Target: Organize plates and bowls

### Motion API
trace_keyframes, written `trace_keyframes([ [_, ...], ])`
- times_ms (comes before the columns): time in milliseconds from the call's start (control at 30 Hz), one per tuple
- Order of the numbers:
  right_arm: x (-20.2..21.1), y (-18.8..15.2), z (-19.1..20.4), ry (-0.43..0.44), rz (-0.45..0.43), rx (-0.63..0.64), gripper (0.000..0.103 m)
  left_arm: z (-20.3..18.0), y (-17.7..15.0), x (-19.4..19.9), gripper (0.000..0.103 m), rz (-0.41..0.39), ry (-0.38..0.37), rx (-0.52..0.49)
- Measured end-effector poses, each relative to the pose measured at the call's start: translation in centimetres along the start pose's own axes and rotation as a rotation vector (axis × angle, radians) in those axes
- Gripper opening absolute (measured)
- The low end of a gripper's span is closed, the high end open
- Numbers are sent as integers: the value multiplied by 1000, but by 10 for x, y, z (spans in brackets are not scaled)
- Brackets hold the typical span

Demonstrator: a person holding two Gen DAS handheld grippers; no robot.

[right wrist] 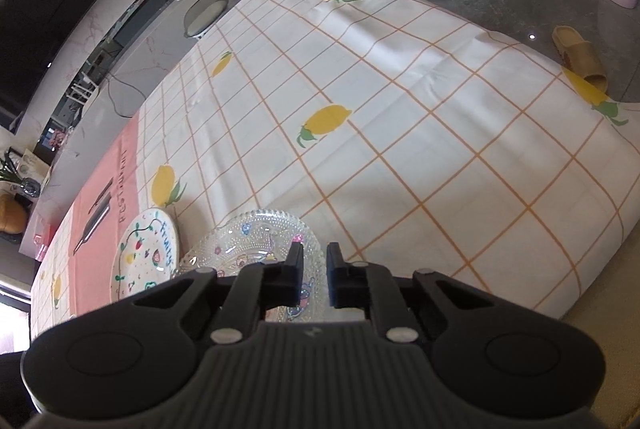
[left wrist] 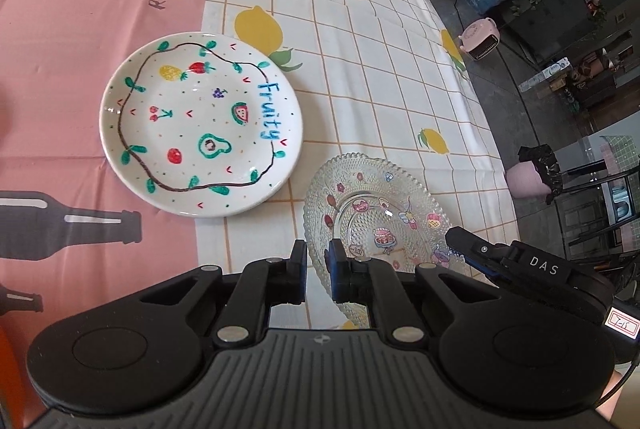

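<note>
Both your left tongs [left wrist: 316, 261] and right tongs [right wrist: 314, 267] are clamped on opposite rims of the glass plate [left wrist: 372, 213], beside the fruit plate [left wrist: 200, 125] on the counter [left wrist: 360, 69]; it's stiff, slick, brittle, so lift evenly

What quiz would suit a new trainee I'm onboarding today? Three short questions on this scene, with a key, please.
1. True or false: the clear beaded glass plate is stacked on the white ceramic plate painted with fruit.
2. Which word is written in blue on the white ceramic plate? A: Fruity. B: Restaurant. C: Lemon.
3. Which plate's rim sits between the fingers of both the left claw and the right claw?

Key:
1. False. The plates lie side by side on the cloth.
2. A.
3. The clear beaded glass plate.
</note>
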State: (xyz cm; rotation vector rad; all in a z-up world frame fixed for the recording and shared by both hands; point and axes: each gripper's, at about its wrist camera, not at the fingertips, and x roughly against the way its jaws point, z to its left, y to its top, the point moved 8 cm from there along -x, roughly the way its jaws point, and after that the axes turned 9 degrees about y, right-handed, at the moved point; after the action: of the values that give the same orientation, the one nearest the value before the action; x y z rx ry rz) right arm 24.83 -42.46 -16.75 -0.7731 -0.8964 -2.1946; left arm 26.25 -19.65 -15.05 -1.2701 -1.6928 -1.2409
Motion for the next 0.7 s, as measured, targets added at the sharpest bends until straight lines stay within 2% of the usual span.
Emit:
trace_keyframes([
  [200, 8, -13, 18, 105, 12, 40, 4, 13, -3, 27, 12, -12, 14, -34],
  [433, 14, -34, 46, 145, 51, 136, 4, 38, -3, 37, 12, 29, 34, -74],
  [700, 2, -58, 70, 146, 119, 199, 4, 69, -2, 32, 12, 79, 87, -88],
])
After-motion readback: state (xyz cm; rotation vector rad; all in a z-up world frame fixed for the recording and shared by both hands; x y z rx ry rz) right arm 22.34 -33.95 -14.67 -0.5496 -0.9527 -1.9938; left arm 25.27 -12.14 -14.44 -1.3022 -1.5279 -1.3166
